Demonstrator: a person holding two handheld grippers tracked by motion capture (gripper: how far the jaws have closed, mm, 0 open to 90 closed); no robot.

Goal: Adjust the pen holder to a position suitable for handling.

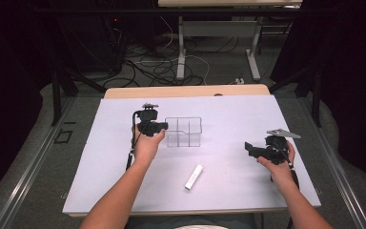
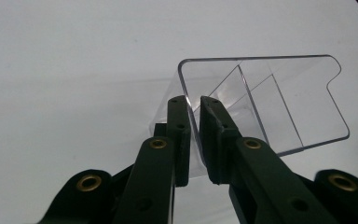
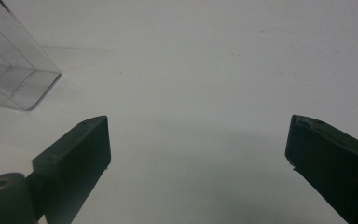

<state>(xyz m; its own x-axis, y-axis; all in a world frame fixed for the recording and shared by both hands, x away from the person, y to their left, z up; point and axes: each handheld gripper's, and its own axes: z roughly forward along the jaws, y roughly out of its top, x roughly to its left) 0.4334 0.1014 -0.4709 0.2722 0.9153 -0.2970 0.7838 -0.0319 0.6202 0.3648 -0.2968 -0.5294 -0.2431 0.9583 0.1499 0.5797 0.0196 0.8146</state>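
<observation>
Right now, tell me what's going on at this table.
A person is working with a handheld gripper in each hand over a table covered by a white sheet. The left gripper is shut on the near wall of a clear plastic divided container, which stands on the sheet. The right gripper is open and holds nothing, off to the container's right. A small white oblong object lies untouched on the sheet nearer the person, between the two hands.

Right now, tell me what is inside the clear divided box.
The clear divided box holds nothing in its visible compartments. The left tool, clamped on its wall, covers part of the near corner.
</observation>
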